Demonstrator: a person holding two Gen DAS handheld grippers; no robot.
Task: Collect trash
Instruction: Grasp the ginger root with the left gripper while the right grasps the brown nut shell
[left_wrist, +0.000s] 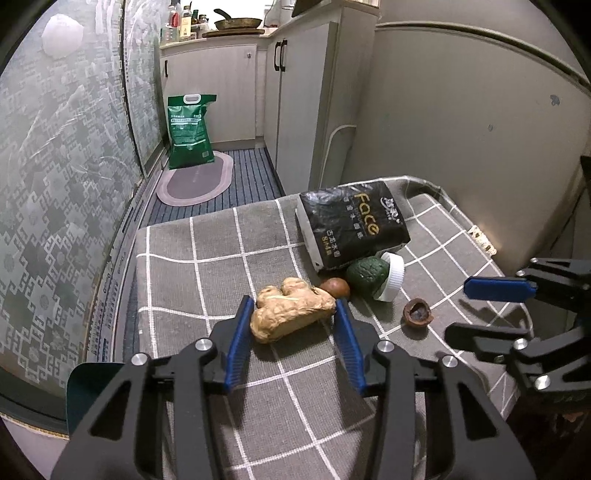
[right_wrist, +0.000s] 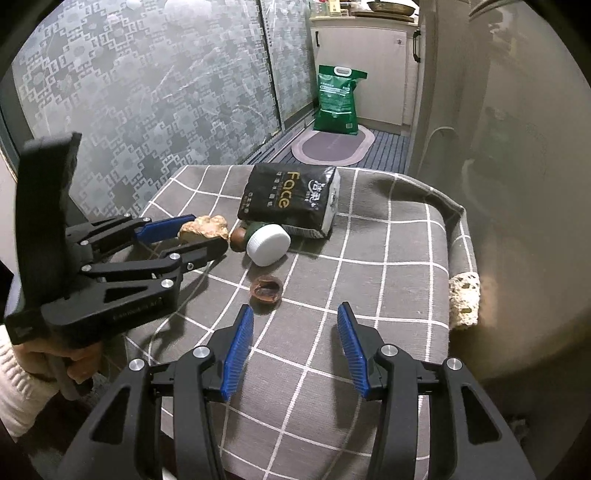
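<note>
On the grey checked cloth (left_wrist: 207, 266), the ginger root (left_wrist: 291, 310) lies between the blue pads of the left gripper (left_wrist: 293, 314). Both pads stand at its flanks, but whether they press it or merely touch cannot be made out; in the right wrist view the lower finger hides the underside of the ginger, so contact with the cloth is uncertain too. Just beyond the ginger sits a brown round nut (left_wrist: 335, 287), half hidden behind it, and beside that a dark green avocado-like piece (left_wrist: 366, 272) partly covered by a white bottle cap (left_wrist: 392, 277). A black tissue pack (left_wrist: 351, 225) printed "Face" lies behind them, its far end foreshortened. An empty walnut half-shell (right_wrist: 266, 290) rests alone on the cloth, near the right gripper (right_wrist: 295, 345), whose jaws are spread wide with nothing between them. The left hand (right_wrist: 55, 360) is only partly seen at the frame edge. In the distance a green rice bag (left_wrist: 190, 131) stands on an oval mat (left_wrist: 195, 181); its print is unreadable.
</note>
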